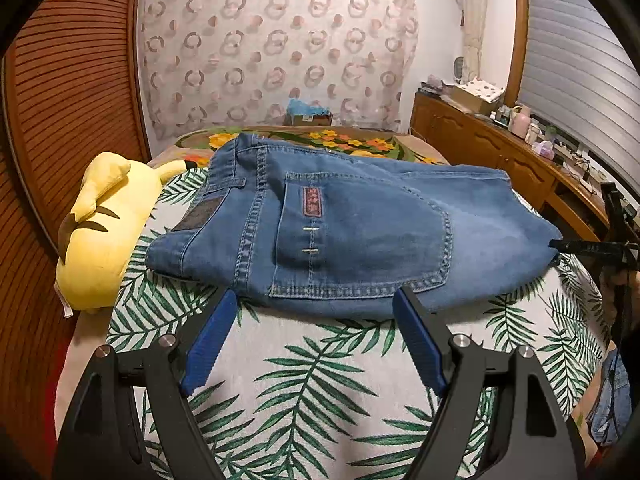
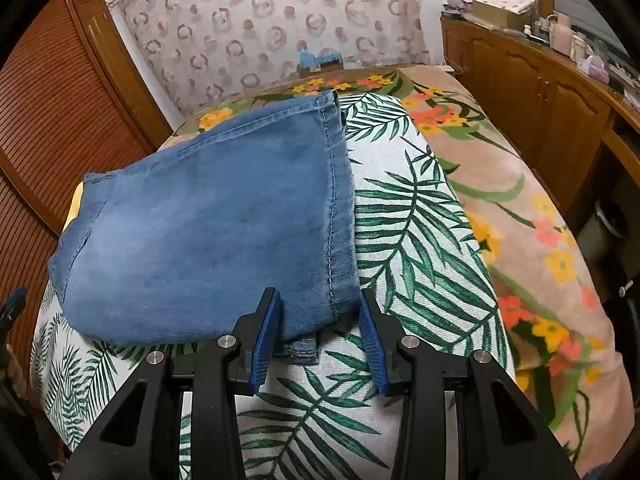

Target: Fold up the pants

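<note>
- Currently the jeans [image 1: 360,220] lie folded on a leaf-print sheet [image 1: 304,380] on the bed, filling the centre of the left wrist frame – back pocket [image 1: 360,240] up, waistband toward the left of the frame.
- Left gripper [image 1: 314,304] at lower centre, jaws spread wide, blue pads [image 1: 208,344] either side of the jeans' near edge – nothing between them, not gripping.
- Right gripper [image 2: 320,304] at lower centre of its own frame, jaws partly apart, straddling the near corner of the folded denim [image 2: 208,232]; pads [image 2: 264,340] flank the fabric, can't tell if they press on it.
- Right gripper also peeks in at the right edge of the left wrist frame, at the fold end.
- Yellow plush toy [image 1: 100,232] sits left of the jeans, just beside the waistband.
- Floral blanket [image 2: 520,208] under the sheet, right side.
- Wooden cabinet [image 1: 500,148] upper right, cluttered top.
</note>
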Available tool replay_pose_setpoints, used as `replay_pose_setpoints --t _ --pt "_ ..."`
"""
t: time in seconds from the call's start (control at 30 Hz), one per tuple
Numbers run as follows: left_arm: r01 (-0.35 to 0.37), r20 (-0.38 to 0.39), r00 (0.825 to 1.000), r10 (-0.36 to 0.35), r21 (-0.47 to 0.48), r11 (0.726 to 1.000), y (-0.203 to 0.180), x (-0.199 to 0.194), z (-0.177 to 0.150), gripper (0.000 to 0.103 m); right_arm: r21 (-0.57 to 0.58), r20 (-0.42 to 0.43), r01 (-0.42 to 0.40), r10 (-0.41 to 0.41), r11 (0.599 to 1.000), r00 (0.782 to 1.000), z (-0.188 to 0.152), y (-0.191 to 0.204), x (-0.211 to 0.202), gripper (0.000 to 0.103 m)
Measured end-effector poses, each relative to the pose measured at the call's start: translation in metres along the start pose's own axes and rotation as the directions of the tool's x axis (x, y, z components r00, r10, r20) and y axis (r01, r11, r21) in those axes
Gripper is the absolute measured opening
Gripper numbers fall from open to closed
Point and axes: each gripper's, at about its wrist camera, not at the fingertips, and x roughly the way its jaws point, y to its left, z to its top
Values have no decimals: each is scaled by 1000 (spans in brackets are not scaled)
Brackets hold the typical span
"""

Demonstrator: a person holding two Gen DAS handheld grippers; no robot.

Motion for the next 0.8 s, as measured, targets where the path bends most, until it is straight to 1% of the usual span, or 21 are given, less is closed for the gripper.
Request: replay_pose_setpoints --t 0.17,0.2,0.27,0.3,0.37,0.43,0.47,0.5,0.57,0.6,0.63,0.67,0.8 --pt "-20 11 1000 20 -31 999 14 -1 -1 81 -24 1 30 -30 999 1000 -1 11 4 41" --pt "-26 11 1000 27 -40 999 18 -1 -1 81 -31 2 34 -34 999 999 -2 13 4 39" --pt "-45 7 999 45 -55 997 28 1 2 81 -38 -1 23 -23 999 1000 -4 17 5 26" --pt "-51 5 999 51 -57 997 32 1 3 81 -38 0 11 -11 999 1000 -4 18 4 24" --pt "-81 3 997 81 -56 995 41 2 7 81 -59 17 -8 9 998 1000 -5 21 1 14" --pt "-101 -2 995 101 -61 993 51 4 12 81 -77 45 -32 35 997 998 -7 25 -5 12" --pt "-103 -4 995 103 -69 992 57 6 14 81 -90 58 -28 33 996 998 -8 27 -8 11" --pt "-109 -8 994 109 -77 991 62 7 16 80 -103 70 -26 33 994 997 -9 30 -11 11" --pt "-139 -21 990 138 -80 987 68 13 22 69 -122 82 -27 37 992 996 -12 35 -14 11" --pt "-148 -27 989 146 -82 986 72 16 23 67 -133 86 -23 35 991 996 -14 37 -15 11" --pt "-149 -31 989 146 -84 985 74 19 24 61 -145 90 -17 31 989 995 -15 40 -16 11" --pt "-148 -37 989 145 -90 985 77 23 26 59 -156 92 -12 27 988 995 -16 42 -16 11" --pt "-165 -69 985 158 -109 980 89 38 32 58 -181 94 -6 24 984 995 -20 45 -16 11"
